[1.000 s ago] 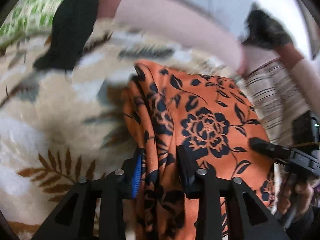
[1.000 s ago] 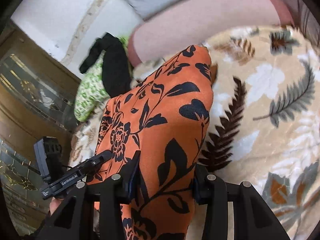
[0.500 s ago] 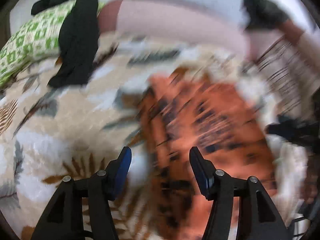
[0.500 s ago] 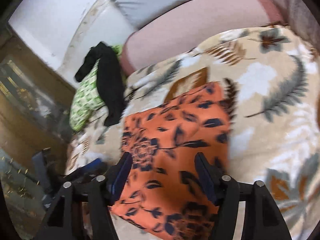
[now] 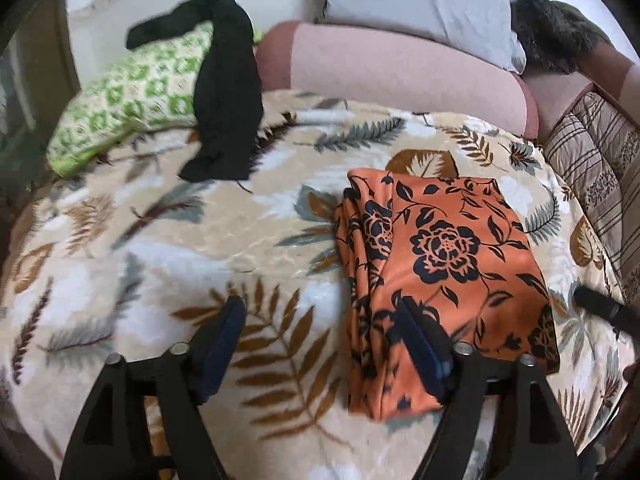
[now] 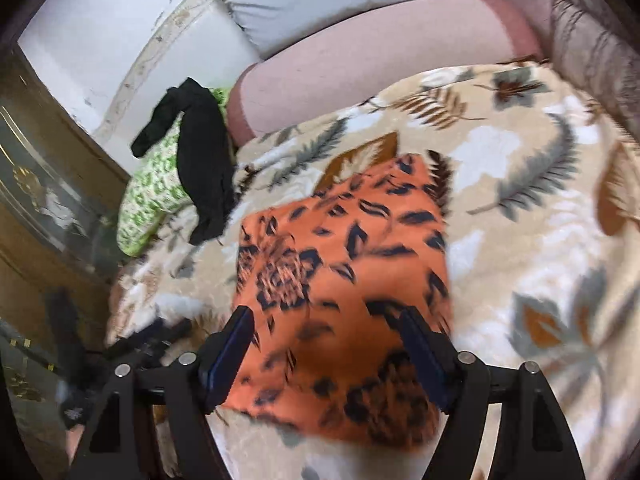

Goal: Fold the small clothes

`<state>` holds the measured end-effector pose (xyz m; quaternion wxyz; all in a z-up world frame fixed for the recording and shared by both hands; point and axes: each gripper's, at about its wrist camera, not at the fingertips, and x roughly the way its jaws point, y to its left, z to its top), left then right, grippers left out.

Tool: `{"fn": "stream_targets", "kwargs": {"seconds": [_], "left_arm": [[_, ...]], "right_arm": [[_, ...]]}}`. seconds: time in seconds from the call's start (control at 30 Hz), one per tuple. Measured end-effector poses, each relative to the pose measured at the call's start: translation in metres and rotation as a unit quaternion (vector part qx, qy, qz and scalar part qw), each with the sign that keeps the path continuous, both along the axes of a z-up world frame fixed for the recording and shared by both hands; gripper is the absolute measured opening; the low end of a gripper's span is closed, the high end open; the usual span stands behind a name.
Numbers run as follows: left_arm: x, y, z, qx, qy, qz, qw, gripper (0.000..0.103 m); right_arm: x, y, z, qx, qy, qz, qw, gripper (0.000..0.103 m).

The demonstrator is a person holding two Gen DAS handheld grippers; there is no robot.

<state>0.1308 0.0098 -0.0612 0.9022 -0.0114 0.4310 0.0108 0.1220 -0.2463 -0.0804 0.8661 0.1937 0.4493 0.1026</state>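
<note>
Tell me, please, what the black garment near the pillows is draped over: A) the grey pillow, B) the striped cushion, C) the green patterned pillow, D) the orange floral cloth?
C: the black garment hangs across the green patterned pillow onto the leaf-print blanket.

The orange floral garment (image 5: pixel 440 256) is thin, smooth cloth with a faint sheen. The leaf-print blanket (image 5: pixel 168 248) beneath looks plush and fuzzy. The black stockings (image 5: pixel 228 92) are sheer, matt knit; the wooden cabinet (image 6: pixel 44 184) looks glossy.
</note>
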Motion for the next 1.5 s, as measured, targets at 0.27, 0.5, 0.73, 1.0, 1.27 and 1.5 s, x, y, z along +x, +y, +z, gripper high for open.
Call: {"fn": "stream_targets", "kwargs": {"seconds": [0.27,0.5,0.73,1.0,1.27,1.5], "left_arm": [[-0.057,-0.013,0.032,0.019,-0.029,0.002,0.9994,0.082],[-0.089,-0.024,0.051,0.013,-0.044,-0.003,0.9989,0.086],[-0.096,-0.027,0.054,-0.003,-0.035,0.004,0.9994,0.089],[-0.098,-0.027,0.056,0.002,-0.030,0.008,0.9995,0.093],[-0.097,-0.029,0.057,0.009,-0.038,0.004,0.9992,0.093],[-0.088,-0.026,0.057,-0.003,-0.037,0.011,0.9993,0.093]], "right_arm": [[-0.065,0.013,0.006,-0.124,0.018,-0.015,0.992,0.090],[-0.094,0.019,0.034,-0.173,-0.014,-0.022,0.985,0.101],[-0.101,0.020,0.043,-0.188,-0.017,-0.021,0.982,0.102],[-0.108,0.025,0.053,-0.202,-0.036,-0.024,0.978,0.102],[-0.105,0.031,0.056,-0.208,-0.041,-0.015,0.977,0.102],[-0.100,0.036,0.061,-0.221,-0.050,-0.013,0.974,0.102]]}}
